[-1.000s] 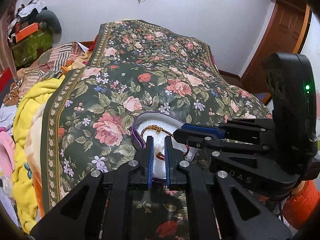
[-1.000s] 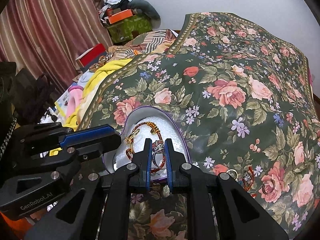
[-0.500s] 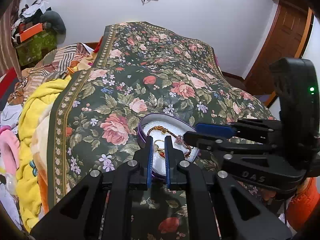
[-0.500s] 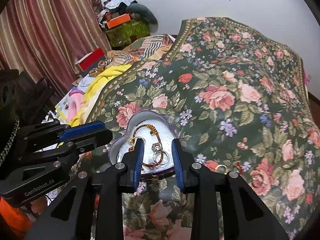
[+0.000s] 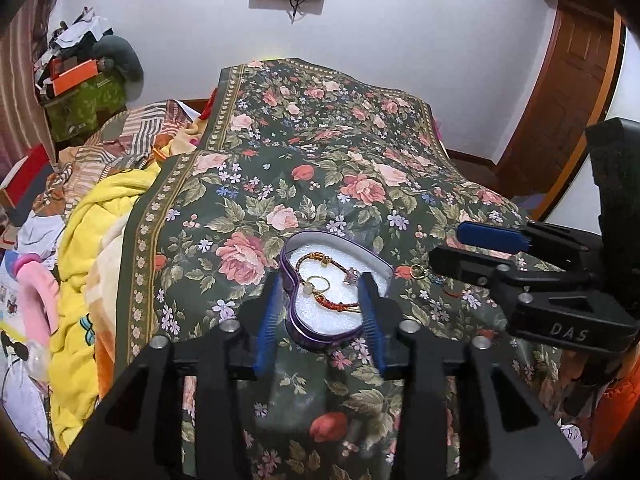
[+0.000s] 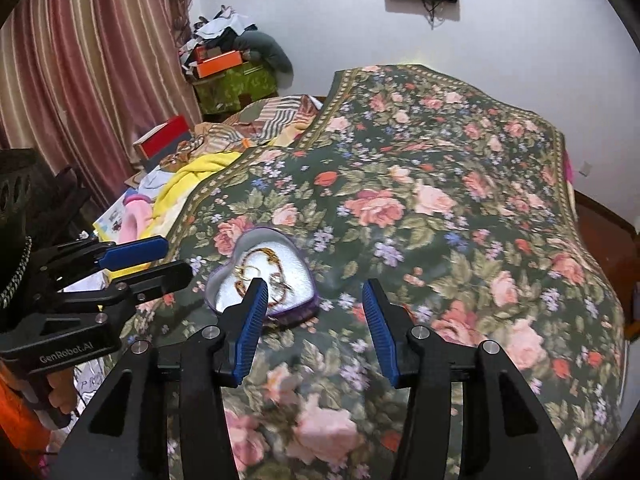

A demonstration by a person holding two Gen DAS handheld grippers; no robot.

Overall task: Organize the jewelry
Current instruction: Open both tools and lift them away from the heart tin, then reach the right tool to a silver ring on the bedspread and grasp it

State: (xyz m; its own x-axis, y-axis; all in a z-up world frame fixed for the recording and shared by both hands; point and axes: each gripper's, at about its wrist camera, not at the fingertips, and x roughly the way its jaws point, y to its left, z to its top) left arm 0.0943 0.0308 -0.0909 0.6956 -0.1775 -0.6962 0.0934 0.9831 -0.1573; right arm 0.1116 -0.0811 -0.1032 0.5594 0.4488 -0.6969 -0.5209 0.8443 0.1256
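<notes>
A purple heart-shaped box (image 5: 298,322) with a white lining sits on the floral bedspread (image 5: 328,184). Inside lie a red-gold beaded bracelet (image 5: 320,258), a gold ring (image 5: 316,284) and a small sparkly piece. My left gripper (image 5: 322,312) is open, its blue pads either side of the box's near end. A loose gold ring (image 5: 417,271) lies on the spread to the right of the box. In the right wrist view the box (image 6: 296,310) lies just left of my open, empty right gripper (image 6: 316,320), which hovers over the bedspread (image 6: 440,208).
Yellow and pink blankets and clothes (image 5: 92,240) are heaped along the bed's left side. Boxes and a green bag (image 6: 232,76) are stacked by the curtain. A wooden door (image 5: 560,92) stands at the right.
Both grippers have opened from shut. The right one let go of a piece inside the box and has drawn back and to the right. The left one has pulled back slightly.
</notes>
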